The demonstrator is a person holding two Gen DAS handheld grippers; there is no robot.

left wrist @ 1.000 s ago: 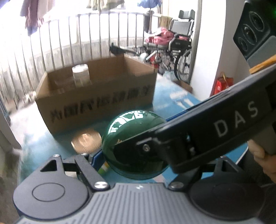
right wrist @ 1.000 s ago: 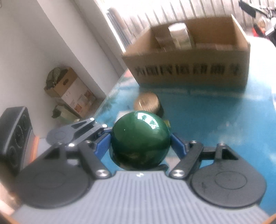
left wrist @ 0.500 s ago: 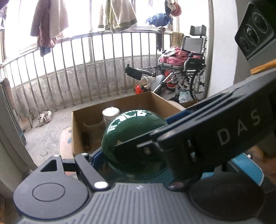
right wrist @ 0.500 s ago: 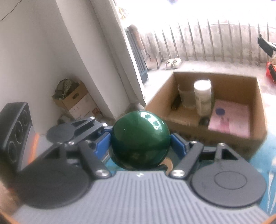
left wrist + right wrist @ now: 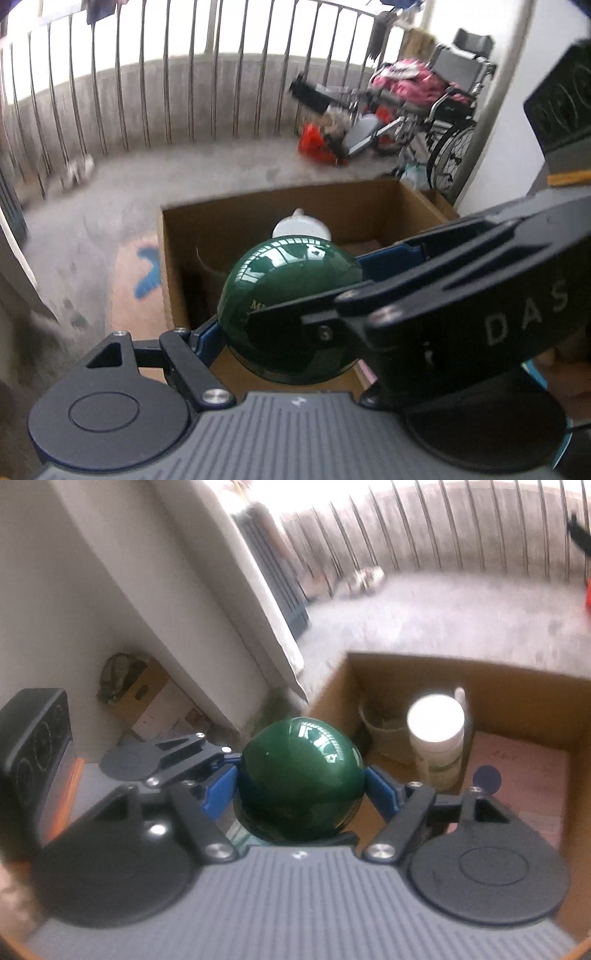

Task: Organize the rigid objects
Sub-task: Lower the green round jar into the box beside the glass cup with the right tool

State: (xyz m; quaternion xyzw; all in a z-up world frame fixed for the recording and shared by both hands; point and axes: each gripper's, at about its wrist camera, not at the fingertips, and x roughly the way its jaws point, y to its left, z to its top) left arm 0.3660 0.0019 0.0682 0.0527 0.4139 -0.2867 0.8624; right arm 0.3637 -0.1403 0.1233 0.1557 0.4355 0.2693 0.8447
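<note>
Both the left gripper (image 5: 291, 314) and the right gripper (image 5: 301, 786) squeeze one shiny green ball (image 5: 299, 779) between their blue pads, up over the open cardboard box (image 5: 517, 698) with a white jar (image 5: 436, 738) inside.

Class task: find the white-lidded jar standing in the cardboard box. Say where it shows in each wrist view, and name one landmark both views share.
Left wrist: white-lidded jar at centre, mostly hidden behind the green ball.
Right wrist: jar right of centre, right of the ball.
Shared landmark: the cardboard box.
</note>
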